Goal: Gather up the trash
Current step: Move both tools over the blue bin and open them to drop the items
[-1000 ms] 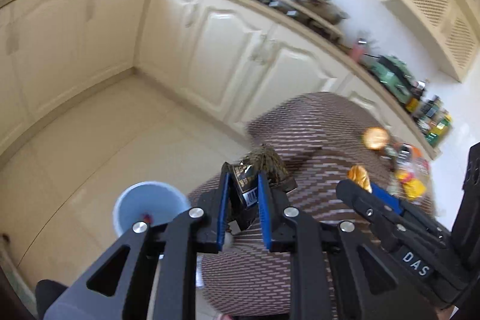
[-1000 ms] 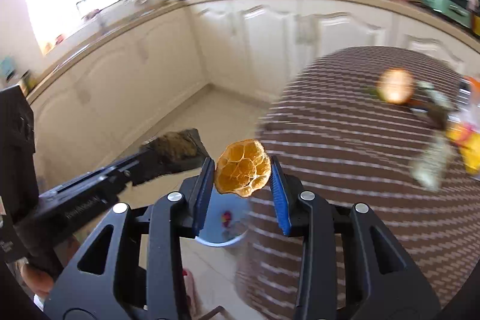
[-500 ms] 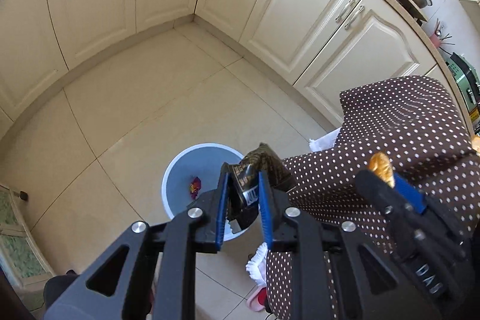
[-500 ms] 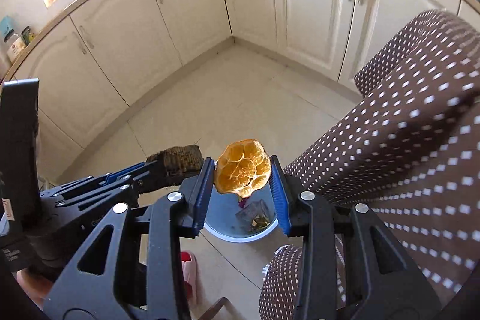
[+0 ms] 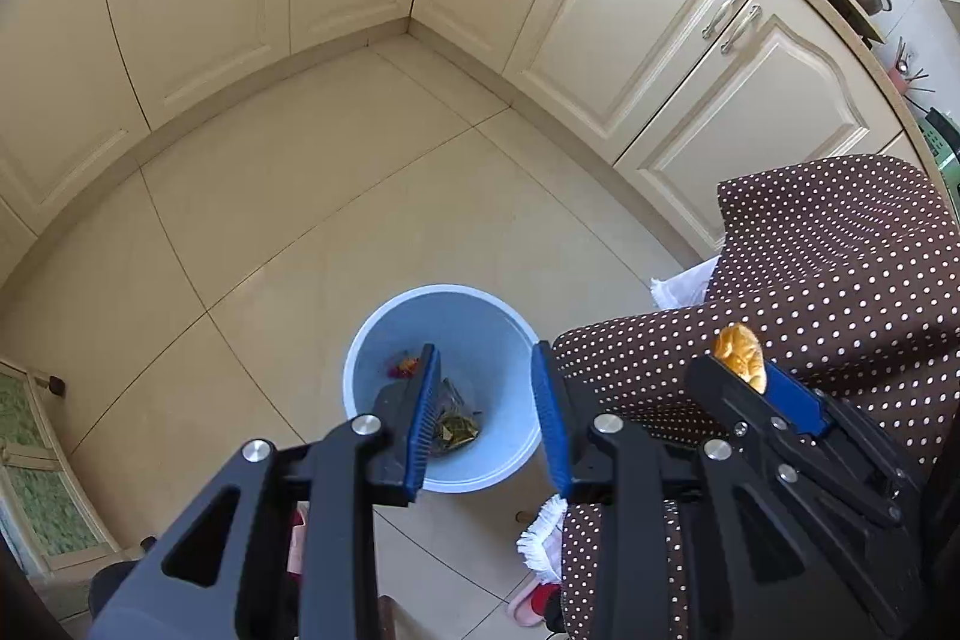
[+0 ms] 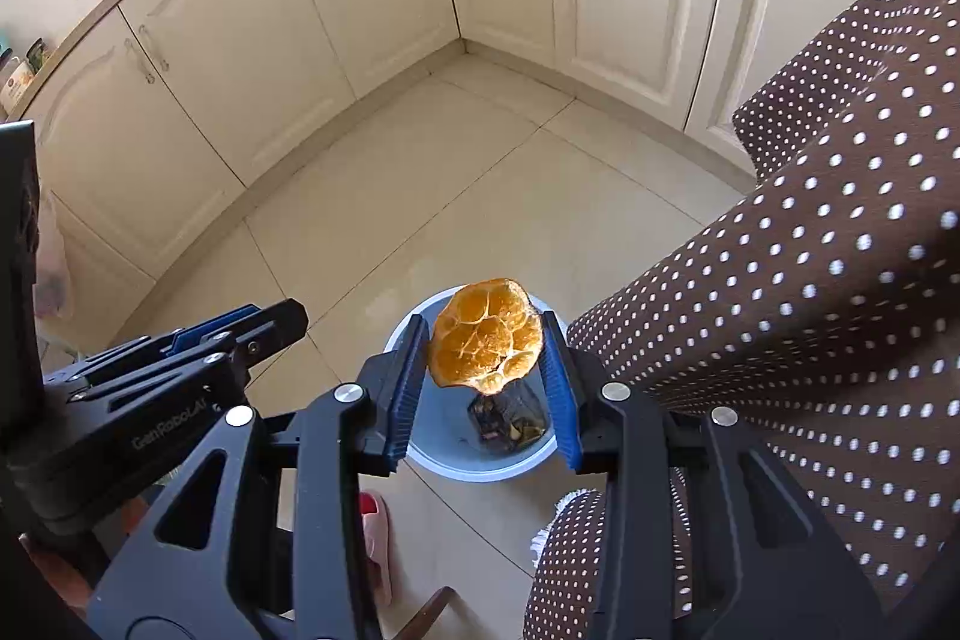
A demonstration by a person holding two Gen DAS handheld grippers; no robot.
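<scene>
We had both wrist cameras looking steeply down past their fingers at the floor (image 5: 312,196), from well above. Each view took in the bin (image 5: 480,316) (image 6: 456,451), the cabinets (image 5: 648,28) (image 6: 264,58) and the dotted cloth (image 5: 840,268) (image 6: 810,280), and each caught the other gripper at its edge.

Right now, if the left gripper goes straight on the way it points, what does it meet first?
Probably the blue trash bin on the floor: the open left gripper points into it, toward the crumpled wrapper at its bottom. Nothing shows between, though depth is unclear.
</scene>
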